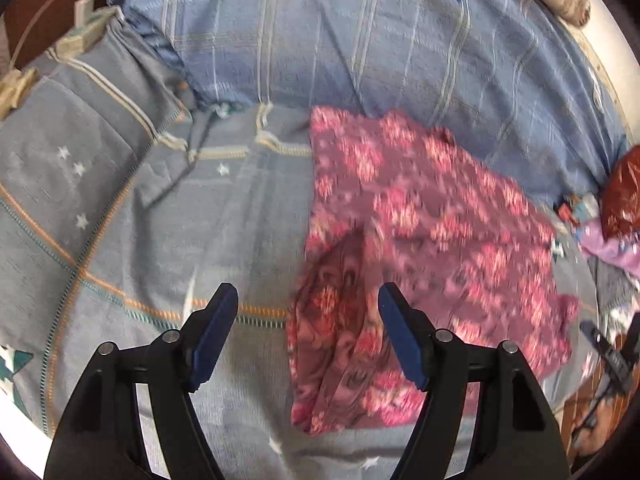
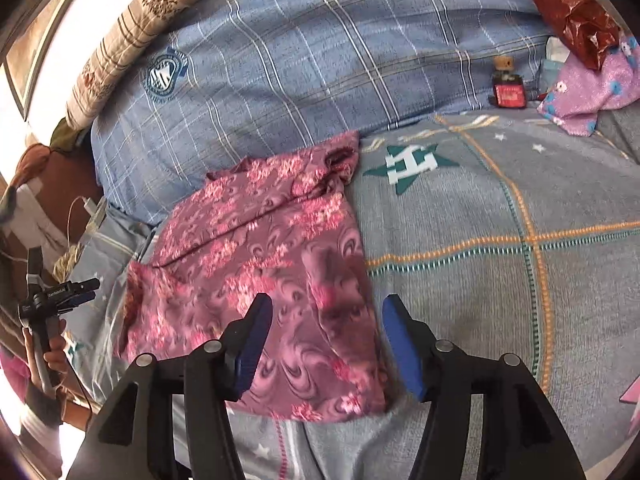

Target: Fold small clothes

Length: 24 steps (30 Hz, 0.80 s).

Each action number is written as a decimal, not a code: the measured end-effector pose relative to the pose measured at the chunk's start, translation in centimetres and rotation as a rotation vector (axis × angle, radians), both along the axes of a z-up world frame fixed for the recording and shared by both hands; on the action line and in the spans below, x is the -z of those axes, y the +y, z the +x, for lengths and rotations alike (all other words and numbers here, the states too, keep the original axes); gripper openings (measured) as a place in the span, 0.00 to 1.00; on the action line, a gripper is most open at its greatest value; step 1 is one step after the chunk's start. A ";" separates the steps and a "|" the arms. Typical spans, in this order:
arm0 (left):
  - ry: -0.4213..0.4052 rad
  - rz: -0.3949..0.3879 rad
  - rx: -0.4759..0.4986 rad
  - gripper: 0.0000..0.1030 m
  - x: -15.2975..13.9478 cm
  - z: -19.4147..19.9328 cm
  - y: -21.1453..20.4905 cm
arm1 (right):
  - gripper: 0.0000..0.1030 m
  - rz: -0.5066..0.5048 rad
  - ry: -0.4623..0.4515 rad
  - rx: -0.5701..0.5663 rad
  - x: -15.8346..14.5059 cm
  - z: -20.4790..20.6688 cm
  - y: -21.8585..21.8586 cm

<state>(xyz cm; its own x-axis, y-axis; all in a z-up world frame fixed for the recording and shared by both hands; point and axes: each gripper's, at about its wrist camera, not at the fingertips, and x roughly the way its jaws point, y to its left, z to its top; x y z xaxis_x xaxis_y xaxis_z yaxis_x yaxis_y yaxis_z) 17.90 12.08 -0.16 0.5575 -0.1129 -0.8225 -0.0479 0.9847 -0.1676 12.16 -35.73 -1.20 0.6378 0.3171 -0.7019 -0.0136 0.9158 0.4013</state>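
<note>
Left gripper (image 1: 308,300): your black frame has two angular arms, each with round silver pins.
Left fingers (image 1: 214,336): dark blue flat pads on black carriers.
Right gripper (image 2: 326,312): same black frame, silver pins on each arm.
Right fingers (image 2: 402,348): brighter blue pads.
Your hand (image 2: 54,354): bare skin wrapped round a grey handle; a thin dark cable hangs below it.

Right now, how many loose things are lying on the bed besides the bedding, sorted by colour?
Pink floral garment: 1
Lilac cloth with blue flowers: 1
Dark red plastic bag: 1
Small bottle with red label: 1
Total: 4
</note>
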 end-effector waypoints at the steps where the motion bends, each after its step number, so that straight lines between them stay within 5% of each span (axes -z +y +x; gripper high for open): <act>1: 0.023 0.001 0.016 0.70 0.7 -0.1 -0.3 | 0.58 0.003 0.010 0.002 0.3 0.2 -0.1; 4: 0.082 -0.002 0.069 0.70 2.8 -0.2 -2.0 | 0.58 0.025 0.035 0.017 1.1 0.8 -0.2; 8: 0.079 0.115 0.123 0.70 3.7 0.1 -4.9 | 0.60 0.006 0.048 0.005 1.7 2.0 0.6; 12: 0.098 0.144 0.127 0.70 4.7 1.7 -5.8 | 0.60 -0.048 0.032 -0.022 2.1 3.1 1.8; 15: 0.126 0.121 0.117 0.70 5.8 2.6 -5.8 | 0.47 -0.152 0.037 -0.061 2.6 4.1 3.2; 16: 0.128 0.113 0.105 0.68 6.0 2.8 -5.7 | 0.28 -0.187 0.048 -0.064 2.8 4.4 3.5; 17: 0.104 0.103 0.082 0.63 5.9 2.6 -5.4 | 0.13 -0.220 0.054 -0.062 3.0 4.6 3.8; 19: 0.084 0.057 0.071 0.12 5.5 2.6 -4.7 | 0.08 -0.211 0.040 -0.055 2.7 4.5 3.6; 24: 0.091 -0.035 0.040 0.05 5.4 2.2 -3.1 | 0.06 -0.197 -0.014 -0.074 0.7 3.1 3.5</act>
